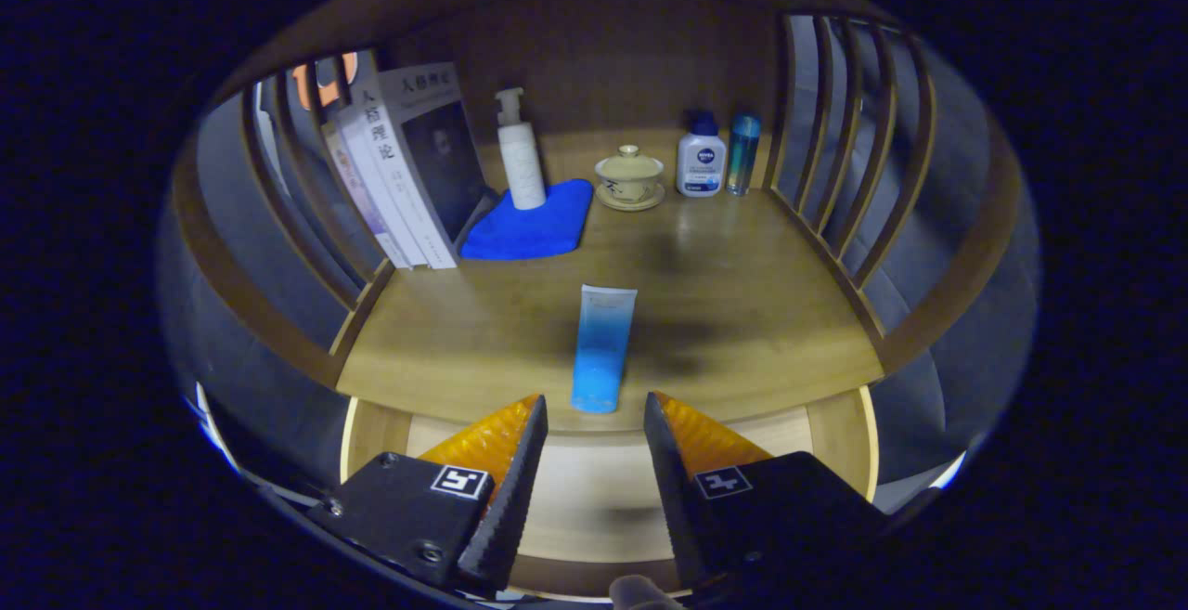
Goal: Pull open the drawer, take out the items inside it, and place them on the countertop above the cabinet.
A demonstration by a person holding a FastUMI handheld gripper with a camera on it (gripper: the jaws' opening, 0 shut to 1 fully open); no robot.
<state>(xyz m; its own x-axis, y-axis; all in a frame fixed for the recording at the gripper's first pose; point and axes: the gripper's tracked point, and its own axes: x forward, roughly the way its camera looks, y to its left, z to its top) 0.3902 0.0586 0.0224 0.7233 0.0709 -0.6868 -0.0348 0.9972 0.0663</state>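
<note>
**Tube on the counter, gripper free above the open drawer**

The hand-held gripper (594, 424) has its fingers spread wide apart with nothing between them. It holds no item. The fingertips sit over the front edge of the counter (761, 313), with the open drawer (835, 443) directly below them. What shows of the drawer floor between and under the fingers is bare pale wood; the part hidden by the fingers cannot be judged.

Just ahead of the fingers, lying flat on the counter, is a blue-and-white tube (603, 345). Its blue end reaches the counter's front edge, near the gap between the fingertips but not touched by either; its white end points toward the back.

Beyond the tube, well apart from it, stand the counter's other things: a row of books (408, 174) leaning at the left rail, a folded blue cloth (529, 225) beside them with a white pump bottle (522, 160) standing on it, a lidded cup on a saucer (629, 178), then a small white bottle with a blue cap (701, 162) and a slim blue bottle (742, 153) close together by the right rail.

Judgement: the step in hand appears to be the end of a placement — the tube lies on the counter and the fingers are clear of it. The next move calls for lowering the gripper back over the drawer and checking it for remaining items — none can be confirmed from here. Any retreat should keep clear of the tube's blue end, which lies at the very edge.
</note>
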